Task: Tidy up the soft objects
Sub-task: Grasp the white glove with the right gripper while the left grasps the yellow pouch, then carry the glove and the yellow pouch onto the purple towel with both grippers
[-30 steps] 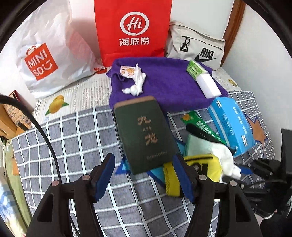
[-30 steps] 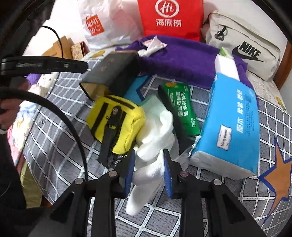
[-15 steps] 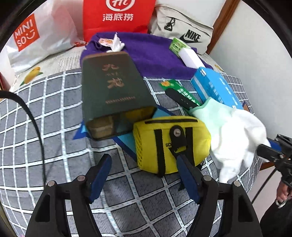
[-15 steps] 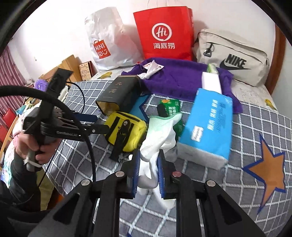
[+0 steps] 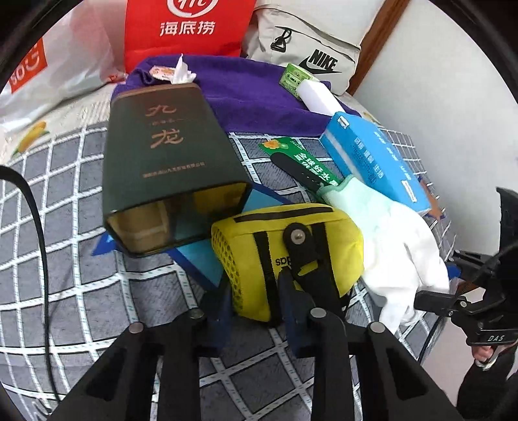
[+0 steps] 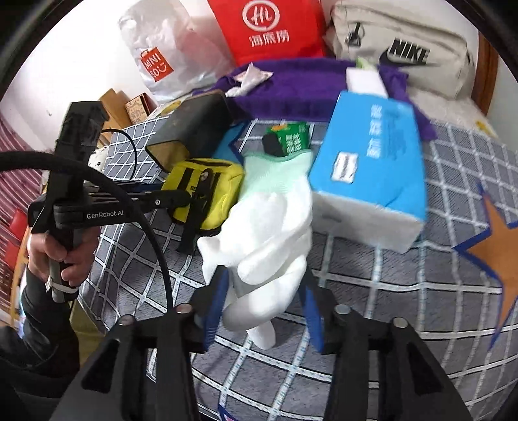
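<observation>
A yellow zip pouch (image 5: 285,246) with black straps lies on the grey checked blanket (image 5: 64,226). My left gripper (image 5: 255,298) is shut on the pouch's near end. The pouch also shows in the right wrist view (image 6: 207,191). A white glove with a pale green cuff (image 6: 268,233) lies beside the pouch, also visible in the left wrist view (image 5: 398,239). My right gripper (image 6: 262,307) is open, its blue fingers on either side of the glove's fingertips, not pinching it.
A dark green box (image 5: 162,168) leans next to the pouch. A blue tissue pack (image 6: 372,168), a green packet (image 6: 291,139), a purple towel (image 5: 246,87), a red bag (image 5: 184,29), a white Miniso bag (image 6: 158,55) and a Nike bag (image 6: 404,48) lie behind.
My left gripper moved forward and closed on the yellow pouch. My right gripper, earlier shut on the glove, has opened wide around it.
</observation>
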